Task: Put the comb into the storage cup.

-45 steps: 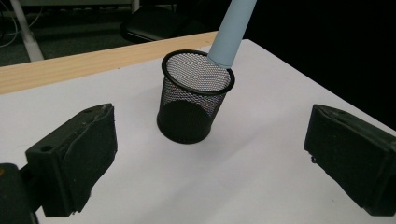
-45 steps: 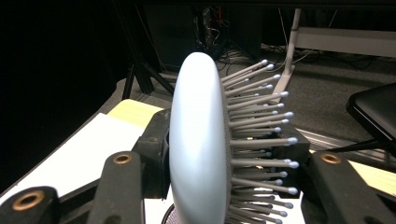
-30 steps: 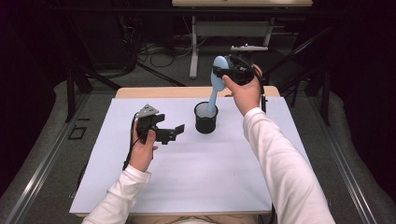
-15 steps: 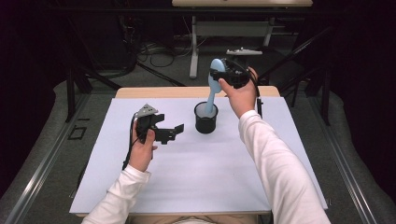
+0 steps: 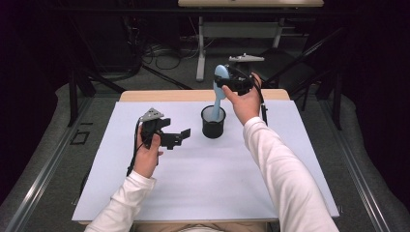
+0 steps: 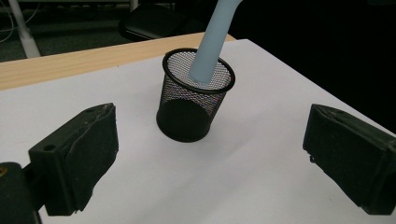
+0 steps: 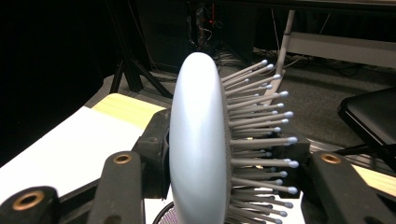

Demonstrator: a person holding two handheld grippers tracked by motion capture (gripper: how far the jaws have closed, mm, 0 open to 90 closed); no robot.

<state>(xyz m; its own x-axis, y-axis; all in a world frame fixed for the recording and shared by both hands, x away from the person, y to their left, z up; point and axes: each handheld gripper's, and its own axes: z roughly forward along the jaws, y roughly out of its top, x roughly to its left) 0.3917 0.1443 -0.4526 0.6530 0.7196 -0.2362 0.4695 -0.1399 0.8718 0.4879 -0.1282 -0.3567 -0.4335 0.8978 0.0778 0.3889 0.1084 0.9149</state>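
Since earlier frame: right gripper [image 5: 231,83] with hairbrush [image 5: 219,92] shifted slightly left; left gripper [image 5: 178,137] unmoved.
High view: brush handle inside mesh cup [image 5: 213,123], far centre of white mat [image 5: 203,188].
Left gripper view: jaws wide apart, empty; cup [image 6: 194,95] between them, beyond.
Right gripper view: jaws clamped on brush head [image 7: 201,144], bristles rightward.

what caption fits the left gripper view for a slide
Open left gripper faces a black mesh cup on the white table, a pale blue hairbrush handle standing inside.
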